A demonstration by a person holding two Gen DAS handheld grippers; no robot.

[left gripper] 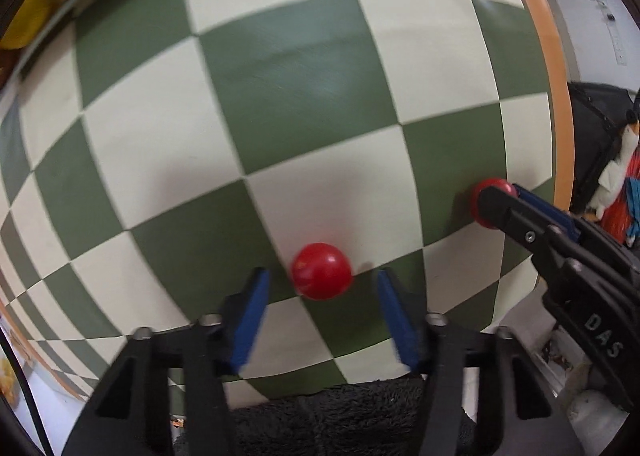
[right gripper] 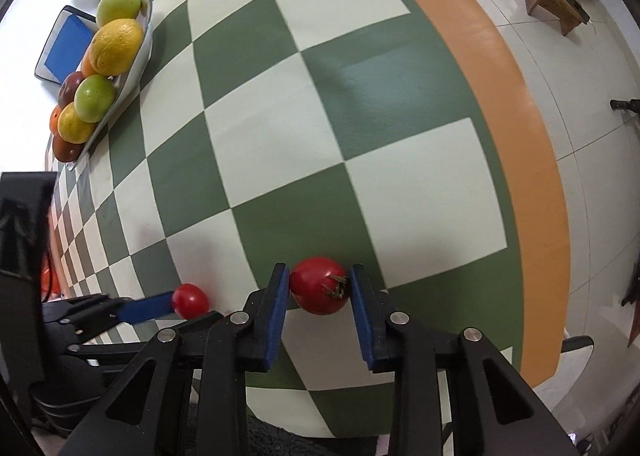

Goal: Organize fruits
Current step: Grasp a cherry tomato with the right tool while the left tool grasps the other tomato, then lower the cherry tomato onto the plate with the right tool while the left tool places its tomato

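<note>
Left tongs (left gripper: 320, 276): released, blue pads spread wide. Small red tomato (left gripper: 321, 271) sits on the worktop (left gripper: 280, 96) between the pad tips, slightly fwd of them; gap visible on both sides, so no contact. Some motion blur in left wrist view.

Right tongs (right gripper: 319, 288): blue pads either side of a bigger red tomato (right gripper: 318, 285), dried stem facing the right-hand pad. Both pads look to be touching its sides, so grasping it, or v. close to. Tomato at the pad tips, low to the worktop; can't tell if it is lifted or resting.

Rel. positions: from the left wrist view, the right tongs come in from the right side, with the bigger tomato at their tip. From the right wrist view, the left tongs come in from the left, one blue pad reaching to the small tomato, which lies just left of the right tongs' left pad.

Worktop: green/cream checker cloth w/ orange border, which runs to the right of the right tongs.

Far fwd-left of the right tongs: long pale dish (right gripper: 132, 72) at the worktop edge, piled w/ fruit – green apple (right gripper: 119, 5), yellow lemon (right gripper: 115, 46), second green apple (right gripper: 95, 98), more yellow, orange and dark red pieces behind. Well apart from both tomatoes.

Beyond the worktop: pale tiled floor, wooden stool (right gripper: 556, 2) fwd-right.
</note>
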